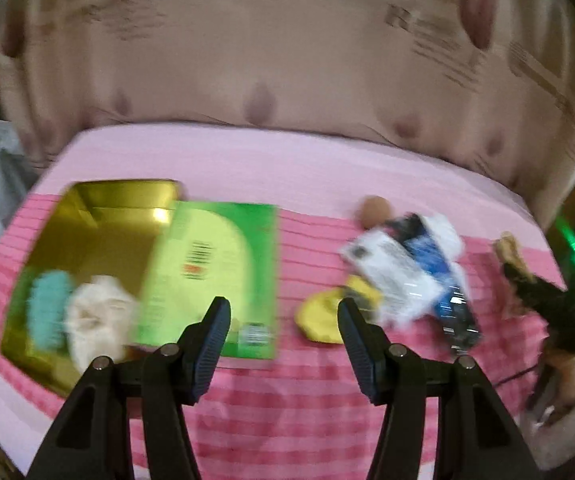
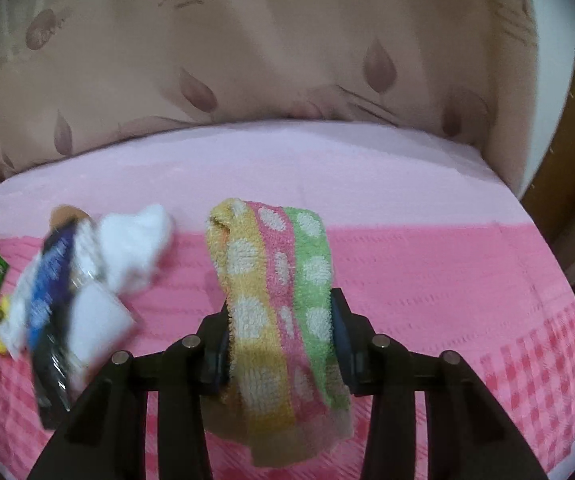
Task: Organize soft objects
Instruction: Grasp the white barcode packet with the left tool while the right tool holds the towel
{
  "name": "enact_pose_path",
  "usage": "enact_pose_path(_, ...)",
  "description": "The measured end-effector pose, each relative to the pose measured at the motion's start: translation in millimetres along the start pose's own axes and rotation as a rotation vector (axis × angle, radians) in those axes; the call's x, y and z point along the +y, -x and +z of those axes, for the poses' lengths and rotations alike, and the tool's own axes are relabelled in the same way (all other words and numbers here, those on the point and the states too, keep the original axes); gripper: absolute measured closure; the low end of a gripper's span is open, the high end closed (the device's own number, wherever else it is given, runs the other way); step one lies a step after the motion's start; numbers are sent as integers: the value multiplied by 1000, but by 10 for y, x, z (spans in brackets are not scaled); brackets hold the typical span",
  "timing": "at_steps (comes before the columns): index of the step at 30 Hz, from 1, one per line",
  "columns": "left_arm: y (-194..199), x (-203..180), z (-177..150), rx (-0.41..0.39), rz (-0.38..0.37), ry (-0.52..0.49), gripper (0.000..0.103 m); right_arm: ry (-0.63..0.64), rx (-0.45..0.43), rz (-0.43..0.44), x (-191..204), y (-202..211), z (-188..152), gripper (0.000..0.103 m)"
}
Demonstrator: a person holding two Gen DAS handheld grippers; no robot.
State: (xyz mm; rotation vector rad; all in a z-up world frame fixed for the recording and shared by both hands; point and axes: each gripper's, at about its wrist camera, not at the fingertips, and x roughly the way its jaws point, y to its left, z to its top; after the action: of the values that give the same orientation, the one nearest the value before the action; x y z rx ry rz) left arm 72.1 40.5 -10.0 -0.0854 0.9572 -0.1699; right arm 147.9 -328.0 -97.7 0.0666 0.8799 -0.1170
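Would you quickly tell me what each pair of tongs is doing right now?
Left tongs: open, holding nothing.
Right tongs: closed on the towel.

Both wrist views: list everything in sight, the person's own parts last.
gold tin: one, open, left on the bed
teal soft item: one, inside the tin
cream soft item: one, inside the tin, right of the teal one
green lid: one, overlapping the tin's right edge
yellow soft item: one, mid-bed
blue-and-white packet: one, right of centre
brown ball: one, behind the packet
white soft item: one, by the packet
spotted towel: one, yellow, pink, green stripes
left tongs: open
right tongs: shut on towel
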Motion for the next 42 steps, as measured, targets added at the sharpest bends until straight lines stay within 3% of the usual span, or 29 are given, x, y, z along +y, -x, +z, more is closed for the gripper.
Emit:
enact_pose_path(4,-225,-256,153,107,-101,36,37,-75,43,29,-161,-108,-244,64)
enact_pose_path(10,-651,-456,396,329,-249,176,36,-74,44,41,-155,-92,-265,62)
enact_pose_path(17,-1000,-681,601,391,-181,190,36,-106,39,87,-259,-113,-258,60)
enact_pose_path(26,-1350,-701,621,436,-89,182,36,-124,36,118,-292,-117,-254,58)
enact_pose_path(31,-1385,-670,557,433,-76,156,37,-128,35,126,-303,-109,-259,57)
enact_pose_path(33,-1375,-664,534,434,-68,127,46,-129,35,129,-309,-110,-257,56)
enact_pose_path(42,-1498,-680,539,441,-47,96,44,-130,35,131,-301,-105,-255,55)
